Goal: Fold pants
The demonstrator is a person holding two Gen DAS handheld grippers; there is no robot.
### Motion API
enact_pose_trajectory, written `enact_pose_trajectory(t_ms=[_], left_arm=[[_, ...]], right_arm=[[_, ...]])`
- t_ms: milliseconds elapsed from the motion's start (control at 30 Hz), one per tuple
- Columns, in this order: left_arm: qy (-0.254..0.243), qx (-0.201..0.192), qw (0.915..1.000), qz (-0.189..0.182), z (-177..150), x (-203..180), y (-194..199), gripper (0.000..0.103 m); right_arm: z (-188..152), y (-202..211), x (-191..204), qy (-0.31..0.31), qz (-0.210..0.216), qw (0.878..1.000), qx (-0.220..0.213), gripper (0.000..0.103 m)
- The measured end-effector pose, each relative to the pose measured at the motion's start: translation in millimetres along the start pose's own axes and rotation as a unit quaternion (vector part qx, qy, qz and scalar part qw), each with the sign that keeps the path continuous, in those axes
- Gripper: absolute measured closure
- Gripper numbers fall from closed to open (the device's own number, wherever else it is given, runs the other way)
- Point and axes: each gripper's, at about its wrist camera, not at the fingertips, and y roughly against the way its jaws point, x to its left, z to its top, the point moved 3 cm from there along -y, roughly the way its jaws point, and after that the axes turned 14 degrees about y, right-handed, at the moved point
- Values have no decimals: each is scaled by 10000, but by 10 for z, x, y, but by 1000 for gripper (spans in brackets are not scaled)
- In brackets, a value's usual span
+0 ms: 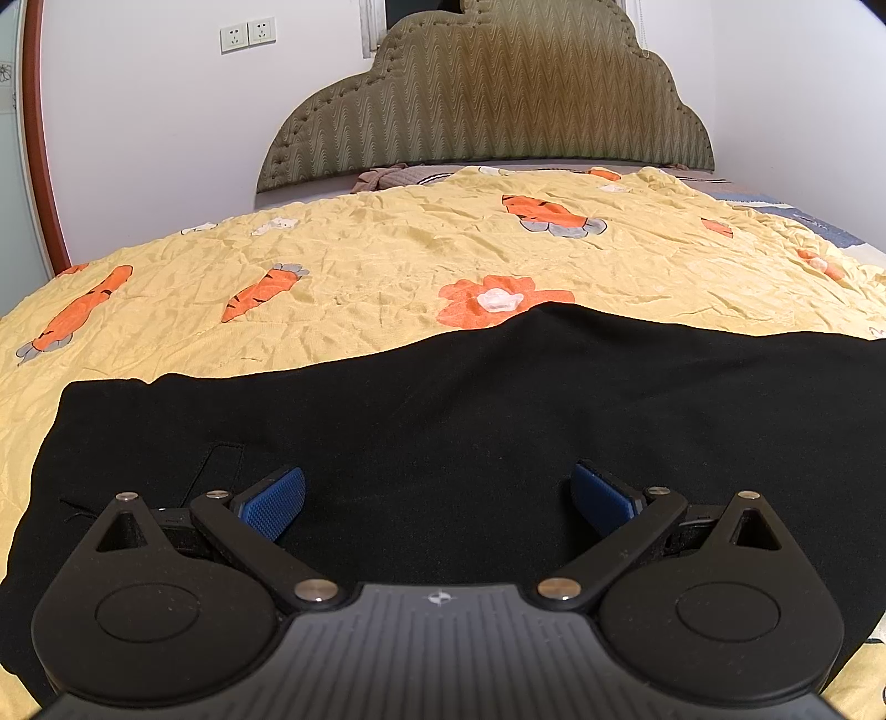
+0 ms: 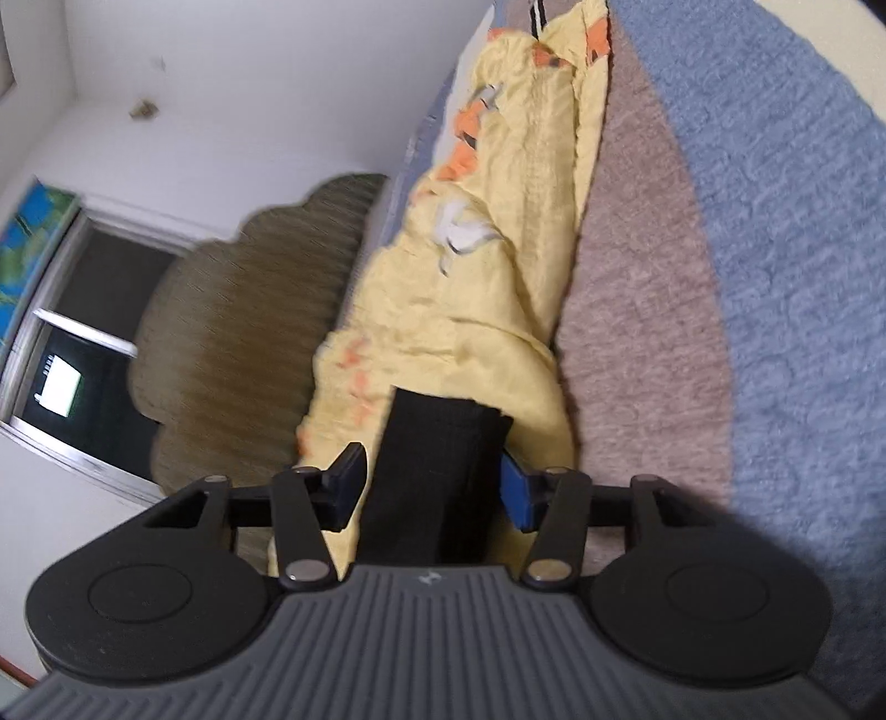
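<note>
The left gripper (image 1: 437,498) is hanging low over the black cloth pants (image 1: 443,421), and its two blue ridged pads (image 1: 274,501) are standing wide apart with nothing pinched between them. The pants are lying flat right under it and are spreading out to both sides and a little way ahead. Past the far edge of the pants, the wrinkly yellow bedspread with orange carrots (image 1: 387,243) is covering the bed. Farther ahead, the puffy olive-green cloud-shaped headboard (image 1: 487,94) is leaning against the white wall, with two white wall sockets (image 1: 248,34) up to its left.

The right gripper (image 2: 432,487) is tipped over on its side (so the whole room is looking tilted in its view). A thick folded bit of the black pants (image 2: 437,471) is sitting between its pads. The right blue pad (image 2: 518,493) is touching the cloth, but a thin strip of yellow is showing between the left pad and the cloth, so the jaws are not squeezing it tight. Just beyond the cloth, the yellow bedspread (image 2: 470,310) is bunching up. To the right of it, a fuzzy blanket in brown and blue bands (image 2: 720,277) is lying. To the left, the headboard (image 2: 249,310) and a dark window (image 2: 83,343) are showing.
</note>
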Motion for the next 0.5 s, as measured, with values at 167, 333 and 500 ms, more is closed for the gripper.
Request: enact_pose_trajectory(t_ms=[167, 333, 500], left_arm=[[4, 2, 10000, -3, 0, 1, 0, 0], [1, 0, 10000, 0, 0, 2, -1, 0], [1, -60, 10000, 66, 3, 2, 19, 0]], right_arm=[[-11, -64, 5, -67, -4, 10000, 0, 74], [-33, -81, 46, 69, -202, 9997, 73, 95], [-47, -74, 300, 612, -358, 9975, 7, 95]])
